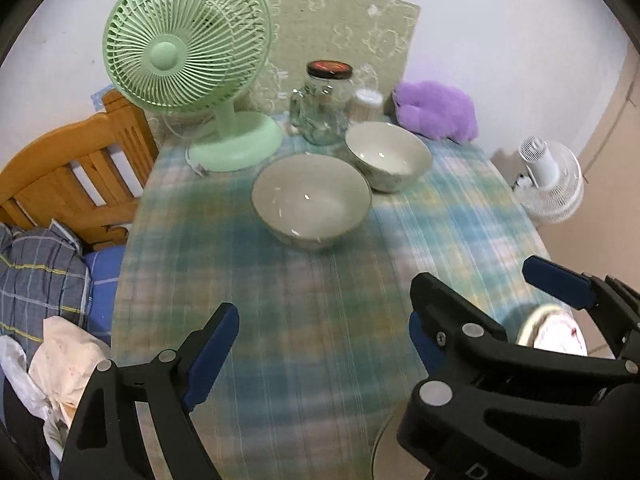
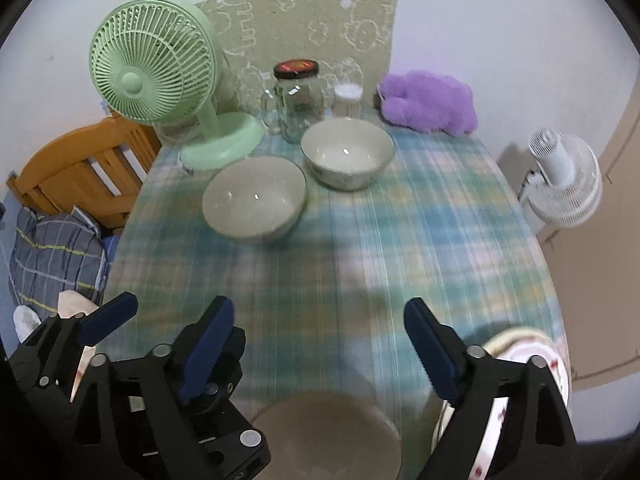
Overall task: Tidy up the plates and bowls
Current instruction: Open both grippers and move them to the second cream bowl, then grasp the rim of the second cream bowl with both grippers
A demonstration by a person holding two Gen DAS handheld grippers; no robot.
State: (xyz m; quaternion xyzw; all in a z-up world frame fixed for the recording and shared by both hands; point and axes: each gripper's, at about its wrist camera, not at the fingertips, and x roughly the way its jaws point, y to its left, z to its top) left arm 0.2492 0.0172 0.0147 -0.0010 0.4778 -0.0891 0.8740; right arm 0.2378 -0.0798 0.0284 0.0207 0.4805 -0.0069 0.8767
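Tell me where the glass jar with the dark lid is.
The glass jar stands at the table's far edge in both wrist views, between the green fan on its left and the purple plush toy on its right.

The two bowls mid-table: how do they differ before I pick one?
The near bowl sits closer to the green fan's base and looks wider and shallower; the far bowl sits by the glass jar and looks deeper. The far bowl shows a faint pattern outside; the near bowl looks plain. Both are pale, upright, empty, and apart.
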